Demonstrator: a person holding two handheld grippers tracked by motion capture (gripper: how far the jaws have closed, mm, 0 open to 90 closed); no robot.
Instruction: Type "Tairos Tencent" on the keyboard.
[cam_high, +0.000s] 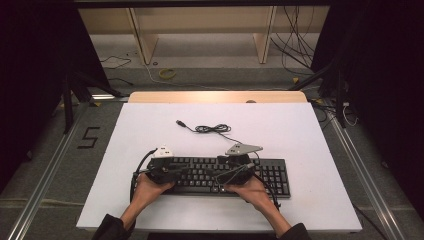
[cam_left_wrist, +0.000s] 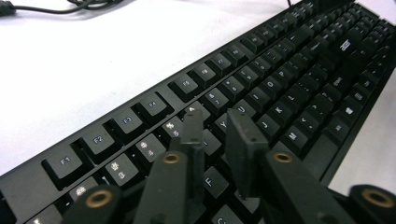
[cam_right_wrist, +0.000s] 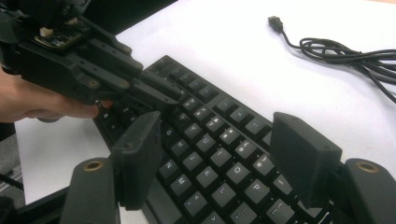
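Both grippers over the keyboard (cam_high: 220, 176), lying flat near the table's (cam_high: 320, 150) front edge.

Your left gripper (cam_left_wrist: 219, 135) is hovering narrow above the middle keys, pinching nothing; your right gripper (cam_right_wrist: 219, 161) is hanging wide over the letter rows. Risk: narrowed tips are likely snagging a keycap or pressing two keys at once, and the loose cable (cam_high: 212, 129) could drag.
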